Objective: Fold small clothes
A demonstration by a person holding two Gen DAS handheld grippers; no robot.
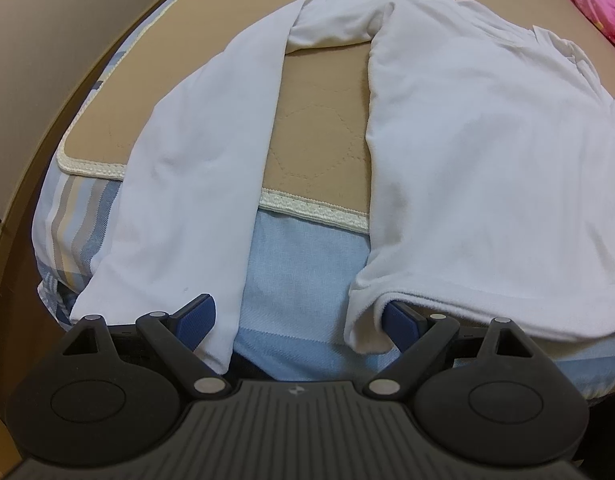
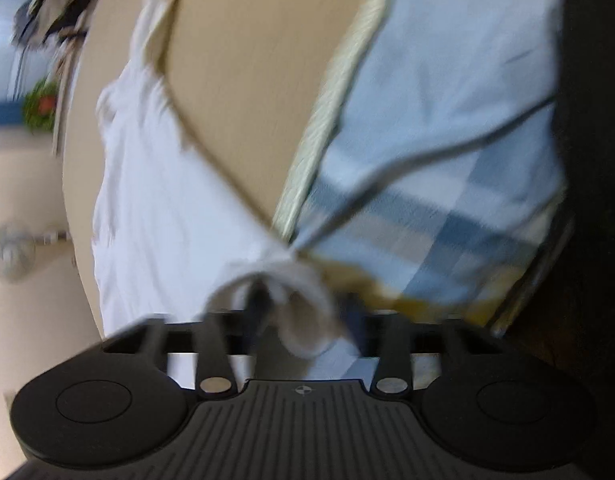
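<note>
On the tan mat (image 1: 319,120), white garment (image 1: 467,160) lies spread; left gripper (image 1: 303,320) jaws wide, right gripper (image 2: 303,312) pinches its hem.

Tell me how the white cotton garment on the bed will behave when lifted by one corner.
The white cotton garment is probably floppy: it drapes over the tan quilted mat. Likely light, as its thin legs lie flat. A corner bunches at the right gripper, so it should sag and trail.
</note>
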